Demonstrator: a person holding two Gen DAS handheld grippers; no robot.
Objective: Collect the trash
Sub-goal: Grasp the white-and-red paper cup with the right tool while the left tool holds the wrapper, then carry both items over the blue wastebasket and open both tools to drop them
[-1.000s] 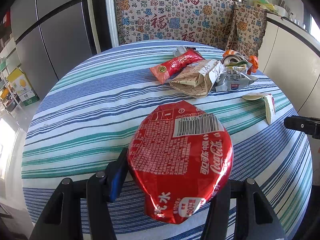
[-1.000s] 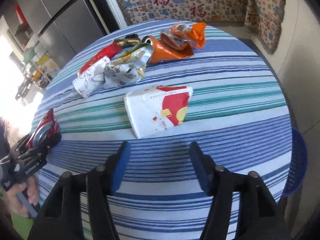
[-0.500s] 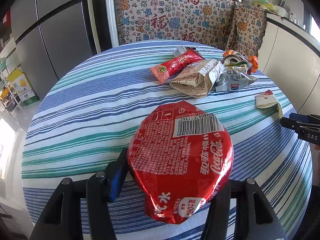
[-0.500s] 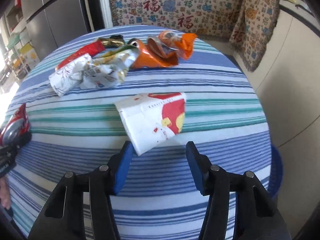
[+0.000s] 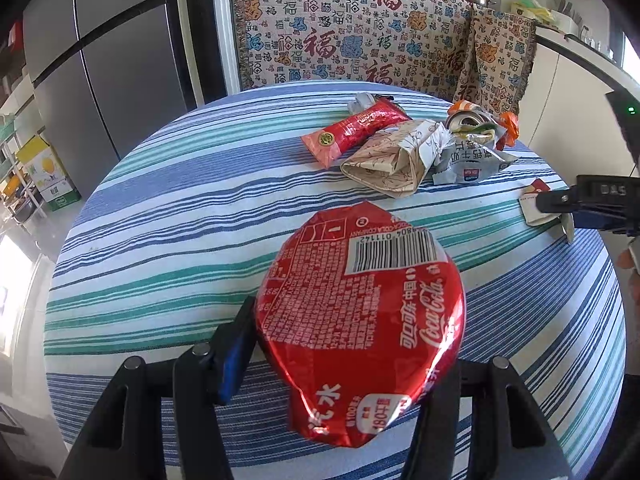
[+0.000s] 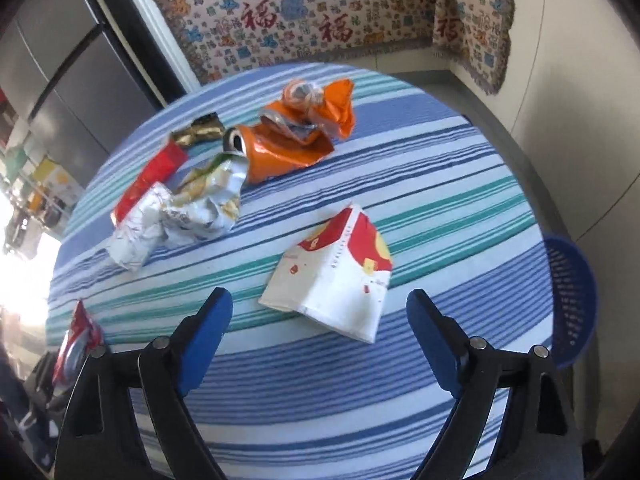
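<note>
My left gripper is shut on a crushed red Coca-Cola can, held above the near edge of the striped table. The same can shows at the lower left of the right wrist view. A white and red paper carton lies flat on the cloth. My right gripper hovers just short of it, jaws opening wide. The carton's near edge sits between the fingertips, untouched by either pad. From the left wrist view, that gripper covers part of the carton.
A heap of trash sits at the far side: a red wrapper, a beige paper bag, a silver wrapper and a crushed orange can. A blue basket stands below the table's right edge. A patterned cloth hangs behind.
The right gripper drew in on the carton, its jaws narrowed and then spread wide. The carton has turned and lies nearer the fingertips. The left gripper and its can have not moved.
</note>
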